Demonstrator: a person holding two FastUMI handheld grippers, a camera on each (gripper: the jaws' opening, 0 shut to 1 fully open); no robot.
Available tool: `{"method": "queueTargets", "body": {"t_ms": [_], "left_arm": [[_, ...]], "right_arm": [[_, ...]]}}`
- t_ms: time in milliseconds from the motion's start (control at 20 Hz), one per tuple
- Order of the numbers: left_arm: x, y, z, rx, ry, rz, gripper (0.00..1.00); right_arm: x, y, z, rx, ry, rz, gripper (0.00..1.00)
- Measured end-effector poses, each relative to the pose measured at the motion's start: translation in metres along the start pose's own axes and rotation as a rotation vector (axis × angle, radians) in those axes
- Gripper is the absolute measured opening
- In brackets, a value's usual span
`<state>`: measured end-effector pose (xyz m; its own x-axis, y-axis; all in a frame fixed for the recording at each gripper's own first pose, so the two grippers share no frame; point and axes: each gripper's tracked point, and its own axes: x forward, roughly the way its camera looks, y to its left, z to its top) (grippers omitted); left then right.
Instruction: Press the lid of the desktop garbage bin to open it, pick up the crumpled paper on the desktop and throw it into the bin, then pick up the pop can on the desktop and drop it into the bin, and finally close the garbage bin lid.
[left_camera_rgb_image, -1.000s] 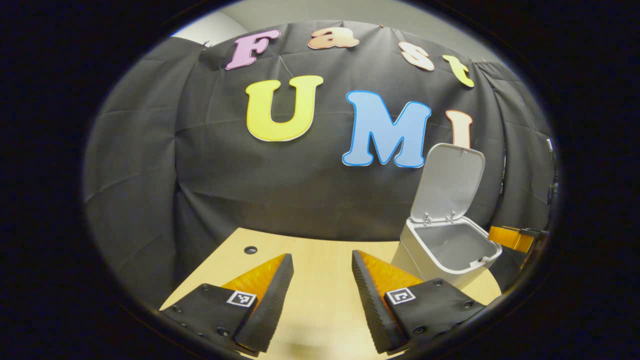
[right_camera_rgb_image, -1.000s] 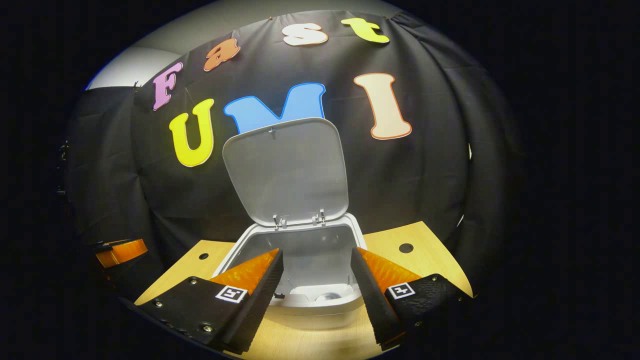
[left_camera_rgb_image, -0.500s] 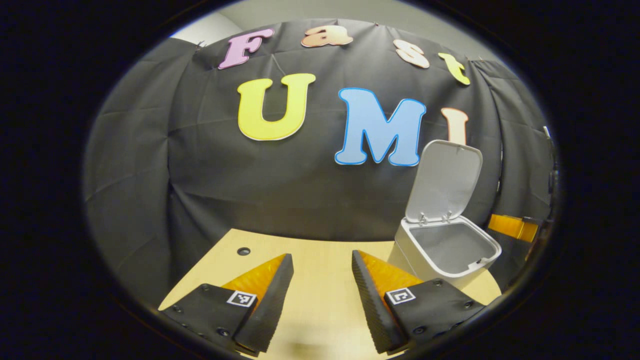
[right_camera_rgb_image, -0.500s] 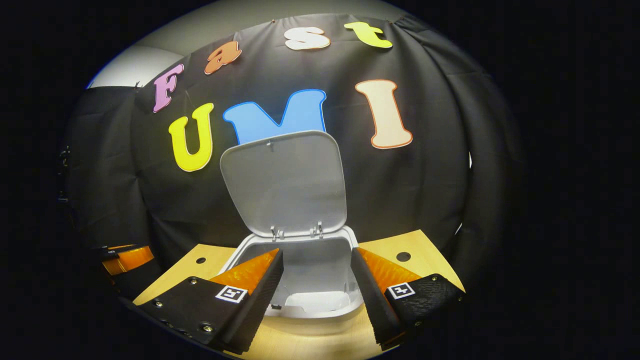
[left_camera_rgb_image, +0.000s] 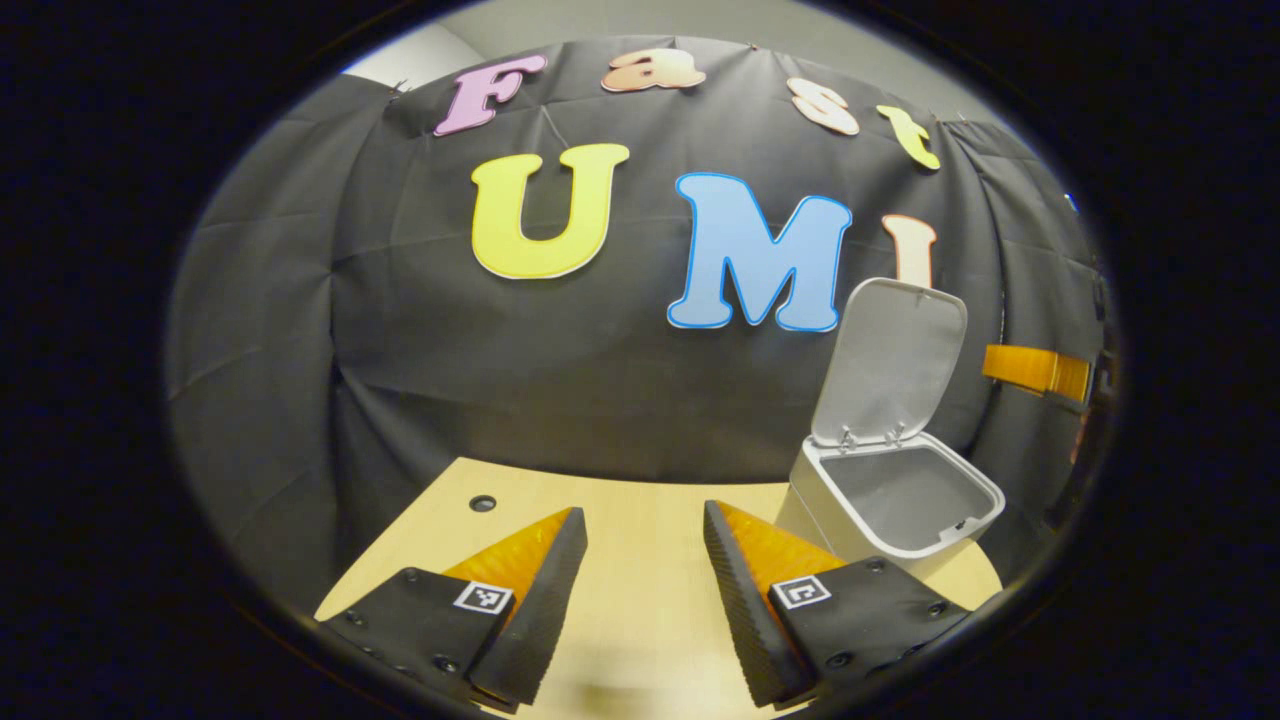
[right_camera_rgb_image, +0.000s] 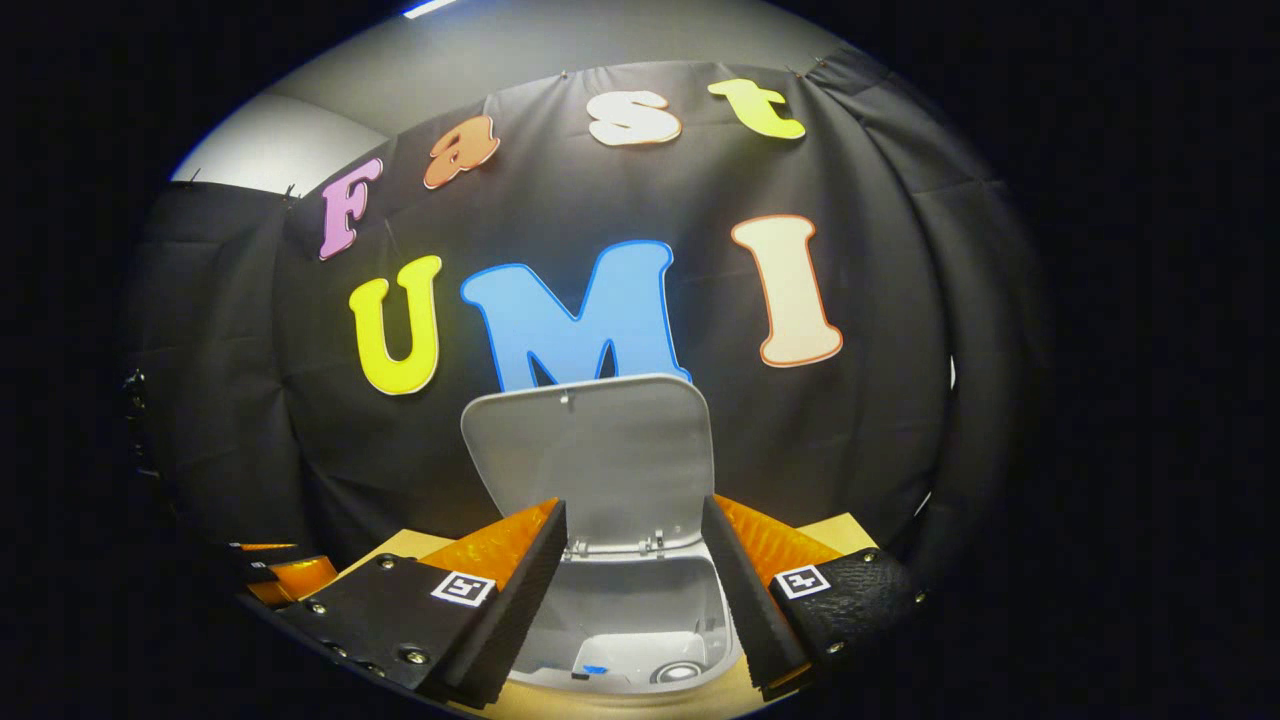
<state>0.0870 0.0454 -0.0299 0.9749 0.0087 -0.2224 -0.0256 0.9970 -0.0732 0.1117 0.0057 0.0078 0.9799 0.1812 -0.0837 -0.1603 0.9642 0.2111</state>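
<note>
The garbage bin (right_camera_rgb_image: 640, 620) is seen directly below and ahead of the right hand-held gripper (right_camera_rgb_image: 634, 590), its mouth framed between the two fingers. From the left hand-held gripper (left_camera_rgb_image: 645, 600) the same bin (left_camera_rgb_image: 890, 510) is seen ahead and to the right, well apart. The lid (right_camera_rgb_image: 590, 460) is raised upright behind the opening, so the closing step is judged to be what remains.

Both hand-held grippers are held wide apart and nothing is carried in either. Pale and round shapes are seen at the bottom of the bin, probably the paper and the can, but this cannot be told surely.

A risk is judged here: if the lid is pushed from above by an open finger, it may be caught between the fingers, or the light bin may be shoved along the tabletop (left_camera_rgb_image: 640, 560) or tipped backward. If it is pressed too softly, the latch may not be engaged.

Nothing is seen between the right hand-held gripper and the lid. Beside the left hand-held gripper a small round hole (left_camera_rgb_image: 483, 502) is seen in the tabletop.
</note>
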Motion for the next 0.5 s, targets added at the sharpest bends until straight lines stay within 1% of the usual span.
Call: {"method": "queueTargets", "body": {"t_ms": [200,500], "left_arm": [[0.005,0.000,0.002,-0.004,0.001,-0.002,0.78],[0.013,0.008,0.002,-0.009,0.007,0.010,0.78]], "right_arm": [[0.009,0.008,0.026,-0.028,-0.060,0.003,0.86],[0.022,0.015,0.050,-0.060,-0.119,-0.002,0.86]]}}
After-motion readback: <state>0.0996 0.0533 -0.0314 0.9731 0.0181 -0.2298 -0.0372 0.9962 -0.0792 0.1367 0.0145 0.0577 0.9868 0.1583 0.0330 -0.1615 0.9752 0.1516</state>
